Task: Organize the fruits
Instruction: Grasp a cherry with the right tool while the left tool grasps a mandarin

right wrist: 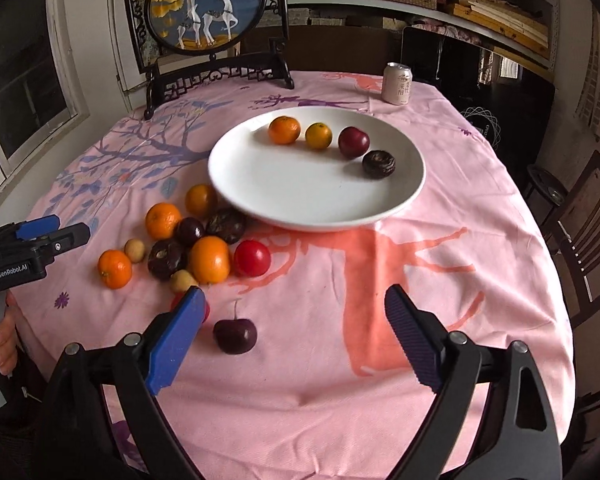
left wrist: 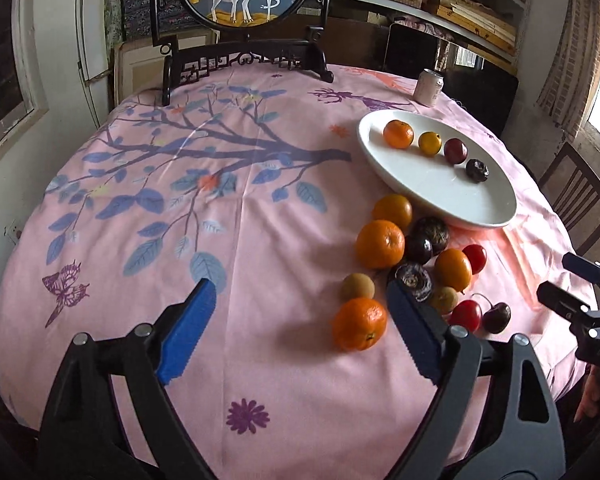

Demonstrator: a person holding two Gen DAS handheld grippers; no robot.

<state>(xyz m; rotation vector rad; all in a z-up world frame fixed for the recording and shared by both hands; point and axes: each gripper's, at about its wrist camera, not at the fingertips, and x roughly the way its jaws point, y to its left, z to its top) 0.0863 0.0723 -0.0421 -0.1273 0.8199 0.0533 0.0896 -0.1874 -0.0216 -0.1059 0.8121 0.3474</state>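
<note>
1. While both tools hang over the near edge of the pink tablecloth (right wrist: pixel 480 200), neither carries fruit: the right gripper (right wrist: pixel 296 300) is spread wide and empty, and the left gripper (left wrist: pixel 300 292) is likewise wide, with nothing between its blue pads.
2. Nearest the right gripper lies a dark cherry (right wrist: pixel 235 335) with its stem up, just inside the left finger; a red fruit sits partly hidden behind that finger.
3. Just beyond, a loose cluster remains on the cloth: a nearest mandarin (left wrist: pixel 359 323) standing slightly apart, two small tan longans, three more orange citrus, three dark wrinkled fruits, a dark plum and a red tomato-like fruit (right wrist: pixel 252 258). These appear unsorted.
4. Farther on, the white plate (right wrist: pixel 300 184) holds four fruits in a curved row along its far side: a mandarin (right wrist: pixel 284 130), a small yellow-orange citrus (right wrist: pixel 318 135), a dark red plum (right wrist: pixel 353 142) and a dark wrinkled fruit (right wrist: pixel 378 164). Most of the plate is bare.
5. By this count, roughly a quarter of the fruit is placed; the bulk is left.
6. Beyond the plate stands a drink can (right wrist: pixel 397 83), and at the far edge a framed deer screen (right wrist: pixel 208 12).
</note>
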